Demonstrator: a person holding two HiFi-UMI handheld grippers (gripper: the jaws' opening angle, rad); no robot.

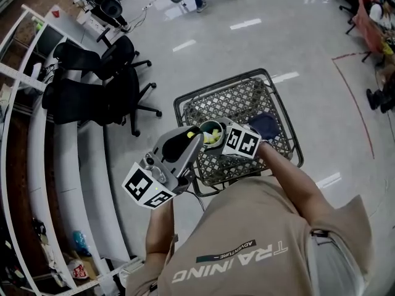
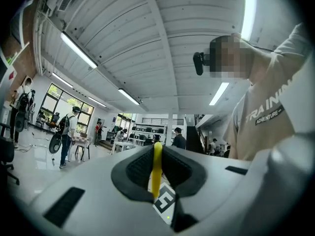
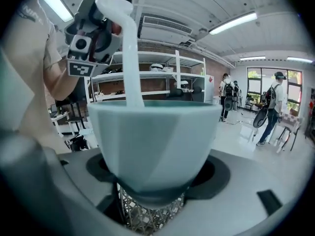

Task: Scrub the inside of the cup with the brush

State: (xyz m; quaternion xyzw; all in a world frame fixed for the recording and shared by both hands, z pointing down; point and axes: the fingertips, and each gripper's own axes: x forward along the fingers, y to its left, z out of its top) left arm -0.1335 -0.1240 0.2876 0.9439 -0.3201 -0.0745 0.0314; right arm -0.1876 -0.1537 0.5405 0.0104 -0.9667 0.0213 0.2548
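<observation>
A pale teal faceted cup (image 3: 155, 141) is held upright, with my right gripper (image 3: 152, 188) shut on its lower body. In the head view the cup (image 1: 211, 134) hangs over a wire basket, with the right gripper (image 1: 223, 138) on its right. The brush (image 3: 129, 58) has a white stem that goes down into the cup from above. Its yellow head (image 1: 213, 137) lies inside the cup. My left gripper (image 2: 157, 178) is shut on the brush's thin yellow handle (image 2: 157, 168). In the head view the left gripper (image 1: 192, 139) reaches the cup from the left.
A dark wire mesh basket (image 1: 247, 100) stands below the cup, with a blue item (image 1: 265, 126) in it. Black office chairs (image 1: 99, 85) stand to the left by white curved shelving (image 1: 68, 165). People walk far off across the glossy floor.
</observation>
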